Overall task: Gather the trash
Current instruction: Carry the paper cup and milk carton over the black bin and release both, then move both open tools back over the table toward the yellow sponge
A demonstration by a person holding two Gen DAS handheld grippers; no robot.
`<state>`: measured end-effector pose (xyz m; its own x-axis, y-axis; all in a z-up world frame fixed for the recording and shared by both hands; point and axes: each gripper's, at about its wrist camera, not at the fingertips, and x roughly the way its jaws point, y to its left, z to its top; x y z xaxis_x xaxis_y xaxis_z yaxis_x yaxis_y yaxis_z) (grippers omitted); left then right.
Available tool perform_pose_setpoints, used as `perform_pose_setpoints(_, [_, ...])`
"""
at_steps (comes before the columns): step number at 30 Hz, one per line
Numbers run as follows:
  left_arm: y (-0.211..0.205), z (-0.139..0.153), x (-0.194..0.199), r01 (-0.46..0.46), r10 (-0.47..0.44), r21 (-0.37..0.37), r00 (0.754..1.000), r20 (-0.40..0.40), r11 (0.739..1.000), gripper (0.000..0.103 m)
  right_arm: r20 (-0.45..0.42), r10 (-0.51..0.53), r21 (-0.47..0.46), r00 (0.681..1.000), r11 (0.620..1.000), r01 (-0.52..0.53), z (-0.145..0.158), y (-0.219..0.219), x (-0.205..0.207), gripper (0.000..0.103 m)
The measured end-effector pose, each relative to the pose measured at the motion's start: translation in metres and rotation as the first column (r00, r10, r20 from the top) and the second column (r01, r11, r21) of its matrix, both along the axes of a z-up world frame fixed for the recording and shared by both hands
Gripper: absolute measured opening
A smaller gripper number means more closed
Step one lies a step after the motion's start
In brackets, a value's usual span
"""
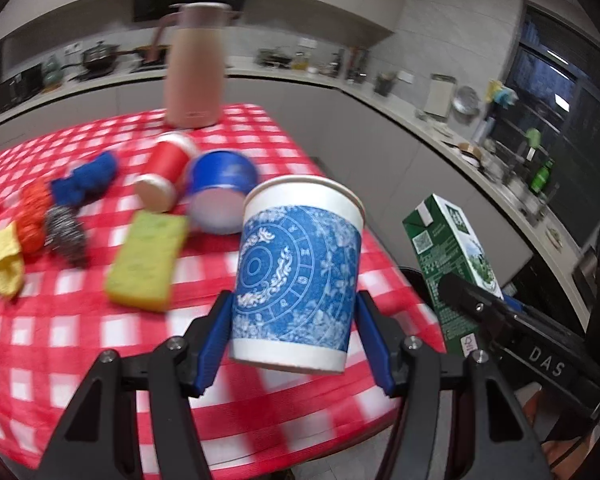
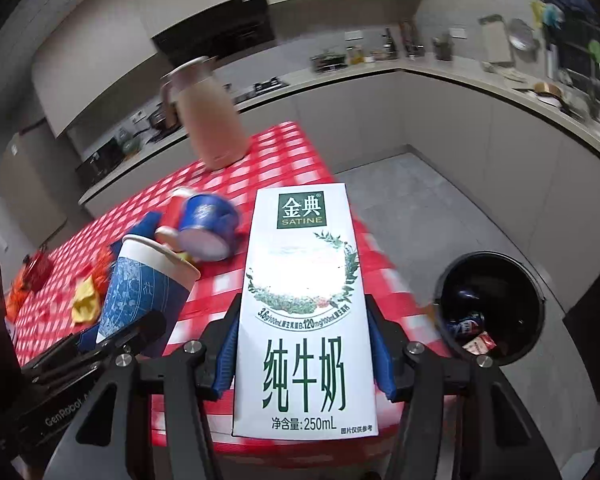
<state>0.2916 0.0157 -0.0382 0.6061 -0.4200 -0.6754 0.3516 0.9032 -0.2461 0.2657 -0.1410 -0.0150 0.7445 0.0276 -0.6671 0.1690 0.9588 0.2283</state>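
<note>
The right gripper [image 2: 304,356] was clamped on an upright white-and-green milk carton [image 2: 306,308], with the black trash bin [image 2: 496,276] just to its right below the table edge. The left gripper [image 1: 294,340] squeezed a blue-patterned paper cup [image 1: 298,276] above the red-checked tablecloth [image 1: 80,340].

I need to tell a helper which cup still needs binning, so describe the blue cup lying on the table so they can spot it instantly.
Start at the red checked tablecloth and find the tall pink jug standing at its far end. Just in front of it lie two tipped cups side by side; the blue paper cup is the one next to the red cup, on its side with its pale base towards the camera.
</note>
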Motion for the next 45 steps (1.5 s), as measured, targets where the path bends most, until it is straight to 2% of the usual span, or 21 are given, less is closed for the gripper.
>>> perform_pose_setpoints(8, [-0.080,0.000,-0.005,0.113,-0.114,-0.012,0.993,-0.029,0.993,0.062,-0.010,-0.133,-0.014,0.991,0.991,0.133,0.001,-0.084,-0.032,0.057])
perform_pose_setpoints(12, [-0.132,-0.001,-0.004,0.141,-0.142,-0.019,0.990,-0.028,0.990,0.062,-0.017,-0.157,-0.019,0.988,0.988,0.156,-0.002,-0.131,-0.036,0.057])
perform_pose_setpoints(19, [-0.222,-0.031,0.010,0.109,-0.110,-0.016,0.989,-0.097,0.994,0.062,-0.082,-0.124,-0.015,0.989,0.992,0.123,-0.025,-0.237,-0.019,0.057])
perform_pose_setpoints(24, [-0.263,-0.069,0.020,0.057,-0.053,0.021,0.986,-0.159,0.998,0.062,-0.161,-0.060,0.000,0.985,0.998,0.061,-0.069,-0.292,0.006,0.057])
perform_pose_setpoints(29, [-0.281,-0.109,0.032,0.012,0.000,0.050,0.973,-0.233,0.999,0.062,-0.224,0.003,0.029,0.975,1.000,0.003,-0.118,-0.319,0.026,0.057])
perform_pose_setpoints(34, [-0.296,-0.139,0.044,-0.027,0.048,0.074,0.955,-0.293,0.997,0.063,-0.288,0.062,0.048,0.956,0.998,-0.050,-0.155,-0.341,0.049,0.058])
perform_pose_setpoints(35, [-0.298,-0.145,0.047,-0.031,0.055,0.079,0.949,-0.312,0.996,0.068,-0.304,0.073,0.052,0.950,0.997,-0.060,-0.162,-0.344,0.053,0.059])
perform_pose_setpoints(36, [-0.301,-0.152,0.051,-0.031,0.058,0.085,0.939,-0.338,0.996,0.080,-0.320,0.075,0.045,0.944,0.997,-0.064,-0.168,-0.346,0.057,0.059])
perform_pose_setpoints(38, [-0.302,-0.160,0.056,-0.053,0.087,0.103,0.928,-0.361,0.993,0.088,-0.338,0.055,0.022,0.940,0.998,-0.050,-0.177,-0.354,0.062,0.069])
perform_pose_setpoints(41, [-0.300,-0.159,0.059,-0.072,0.107,0.110,0.927,-0.360,0.991,0.088,-0.322,0.043,0.016,0.946,0.999,-0.040,-0.176,-0.364,0.065,0.071])
perform_pose_setpoints(45, [-0.293,-0.131,0.052,-0.091,0.114,0.084,0.939,-0.326,0.992,0.088,-0.283,0.026,-0.002,0.959,1.000,-0.028,-0.158,-0.368,0.059,0.071])
